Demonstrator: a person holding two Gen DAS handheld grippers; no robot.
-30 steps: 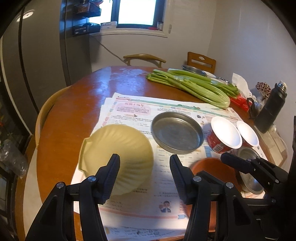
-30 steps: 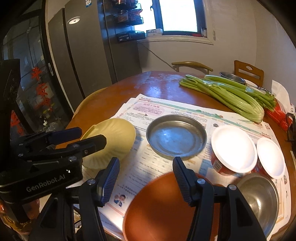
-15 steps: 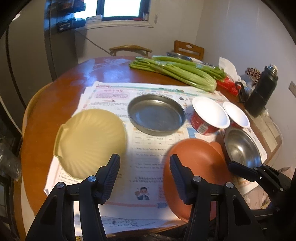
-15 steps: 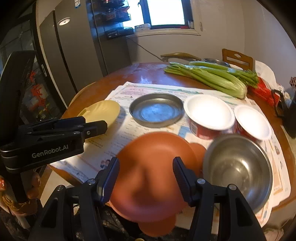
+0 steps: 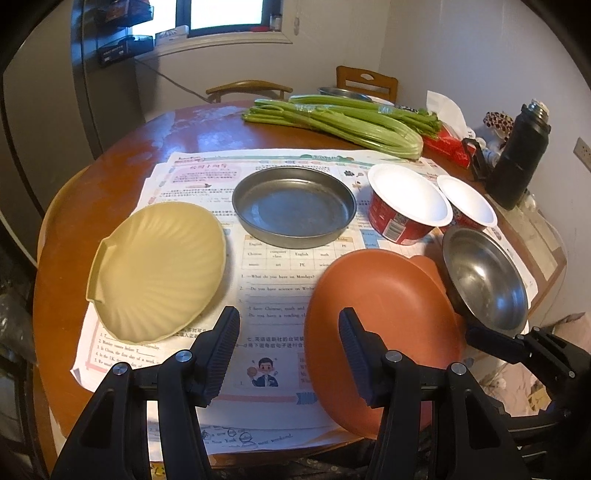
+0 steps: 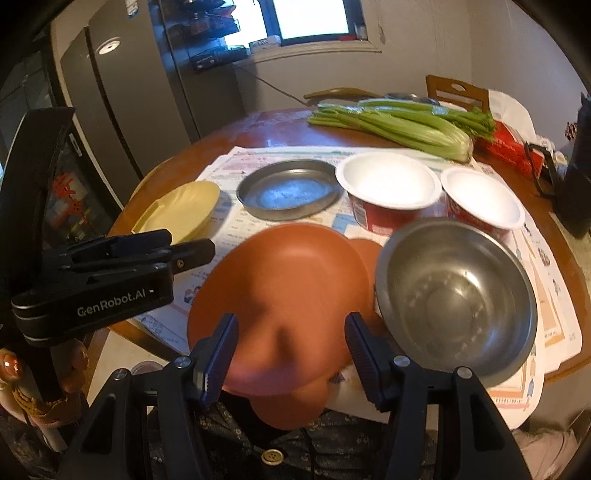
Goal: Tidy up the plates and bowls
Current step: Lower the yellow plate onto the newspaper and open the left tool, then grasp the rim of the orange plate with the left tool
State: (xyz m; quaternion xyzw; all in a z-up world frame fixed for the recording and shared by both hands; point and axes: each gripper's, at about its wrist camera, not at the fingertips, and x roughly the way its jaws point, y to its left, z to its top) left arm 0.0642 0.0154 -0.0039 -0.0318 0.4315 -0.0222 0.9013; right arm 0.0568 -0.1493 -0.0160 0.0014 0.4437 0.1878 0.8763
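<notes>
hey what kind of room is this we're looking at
Most likely a home kitchen or dining nook: a round wooden table with chairs, celery lying on it, and a tall dark fridge beside the window.

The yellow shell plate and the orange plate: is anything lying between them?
No dish. In the left wrist view, only printed paper sheets lie between the yellow shell plate and the orange plate.

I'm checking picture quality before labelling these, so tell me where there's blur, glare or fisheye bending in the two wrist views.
Left wrist view: sharp overall; the window is blown out, glare sits on the wooden table, and the walls curve toward the dark corners. Right wrist view: the orange plate is soft and blurred near the lens, the white cup tops are washed out, and the fridge bows.
</notes>
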